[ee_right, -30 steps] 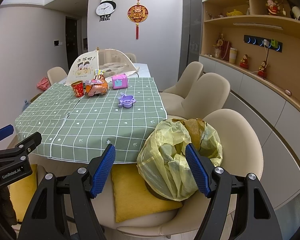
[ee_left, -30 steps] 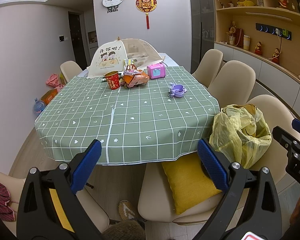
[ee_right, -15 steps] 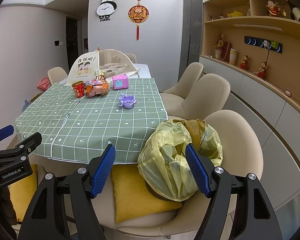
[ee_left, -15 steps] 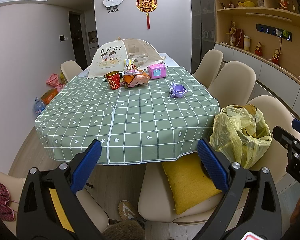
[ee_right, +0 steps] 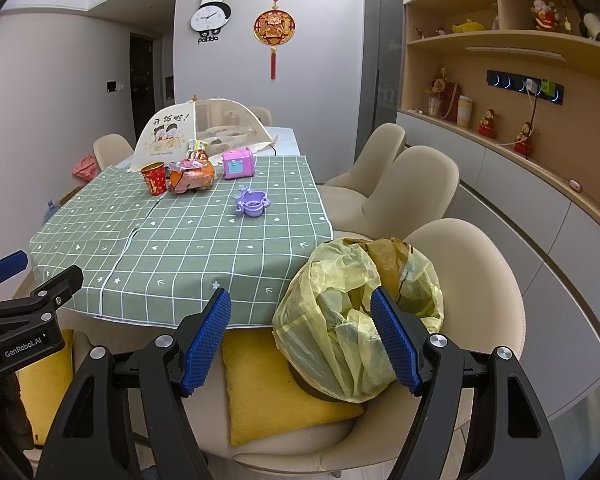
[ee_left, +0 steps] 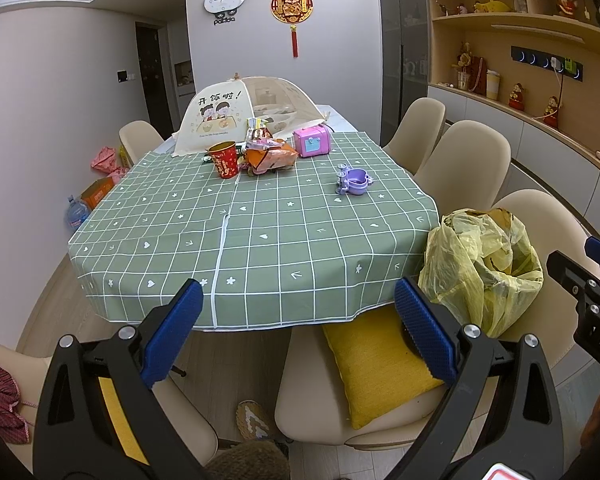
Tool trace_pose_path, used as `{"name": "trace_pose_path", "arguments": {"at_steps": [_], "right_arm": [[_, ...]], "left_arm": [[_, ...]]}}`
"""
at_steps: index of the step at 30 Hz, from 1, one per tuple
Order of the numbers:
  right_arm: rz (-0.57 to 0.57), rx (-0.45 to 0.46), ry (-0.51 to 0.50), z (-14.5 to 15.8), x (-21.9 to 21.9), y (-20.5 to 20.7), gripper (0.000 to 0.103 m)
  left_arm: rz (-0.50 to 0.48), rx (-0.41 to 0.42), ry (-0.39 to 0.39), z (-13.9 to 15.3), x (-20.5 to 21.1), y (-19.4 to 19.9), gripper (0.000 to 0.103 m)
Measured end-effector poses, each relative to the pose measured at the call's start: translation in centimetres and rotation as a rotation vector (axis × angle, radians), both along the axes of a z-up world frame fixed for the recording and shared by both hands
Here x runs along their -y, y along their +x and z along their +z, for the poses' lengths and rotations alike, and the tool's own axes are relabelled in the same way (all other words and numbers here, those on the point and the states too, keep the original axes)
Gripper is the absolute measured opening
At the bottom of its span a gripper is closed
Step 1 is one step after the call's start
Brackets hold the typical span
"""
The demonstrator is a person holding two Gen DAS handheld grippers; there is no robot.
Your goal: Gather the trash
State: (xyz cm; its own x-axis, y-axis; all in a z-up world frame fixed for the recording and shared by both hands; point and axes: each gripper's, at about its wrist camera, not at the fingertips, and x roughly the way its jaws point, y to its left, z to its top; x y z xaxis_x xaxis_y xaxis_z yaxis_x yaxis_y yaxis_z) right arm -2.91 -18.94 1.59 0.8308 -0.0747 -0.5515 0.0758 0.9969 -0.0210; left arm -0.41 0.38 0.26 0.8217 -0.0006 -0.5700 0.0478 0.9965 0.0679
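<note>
while held short of the worktop (ee_left: 260, 240), left tool (ee_left: 296, 320) and right tool (ee_right: 300, 332) both spread wide, gripping nothing. just beyond the right tool, yellow trash bag (ee_right: 356, 320) slumped open on a beige chair (ee_right: 480, 280), beside a yellow cushion (ee_right: 276, 392). farther out on the green checked cloth, red paper cup (ee_left: 225, 159), orange snack wrapper (ee_left: 270, 157), pink toy box (ee_left: 311, 142) and purple toy (ee_left: 354, 181), well apart from both tools.

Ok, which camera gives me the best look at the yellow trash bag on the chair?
The right wrist view: the yellow trash bag sits near centre with its open mouth visible. The left wrist view shows it off toward the right edge, more from the side.
</note>
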Motion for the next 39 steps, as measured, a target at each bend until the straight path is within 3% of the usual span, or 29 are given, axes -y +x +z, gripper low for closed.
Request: {"name": "trace_pose_path", "arguments": {"at_steps": [14, 24, 34, 39], "right_arm": [[-0.001, -0.002, -0.004, -0.2, 0.2, 0.4, 0.069], [0.001, -0.007, -0.001, -0.4, -0.7, 2.8, 0.069], [0.011, -0.011, -0.030, -0.4, -3.6, 8.9, 0.069], [0.018, -0.021, -0.038, -0.4, -5.4, 13.8, 0.069]], "left_arm": [[0.003, -0.005, -0.004, -0.1, -0.2, 0.8, 0.092], [0.028, -0.019, -0.018, -0.5, -2.4, 3.4, 0.092], [0.012, -0.020, -0.046, -0.3, -5.2, 9.9, 0.092], [0.004, -0.019, -0.054, -0.5, -7.6, 15.4, 0.092]]}}
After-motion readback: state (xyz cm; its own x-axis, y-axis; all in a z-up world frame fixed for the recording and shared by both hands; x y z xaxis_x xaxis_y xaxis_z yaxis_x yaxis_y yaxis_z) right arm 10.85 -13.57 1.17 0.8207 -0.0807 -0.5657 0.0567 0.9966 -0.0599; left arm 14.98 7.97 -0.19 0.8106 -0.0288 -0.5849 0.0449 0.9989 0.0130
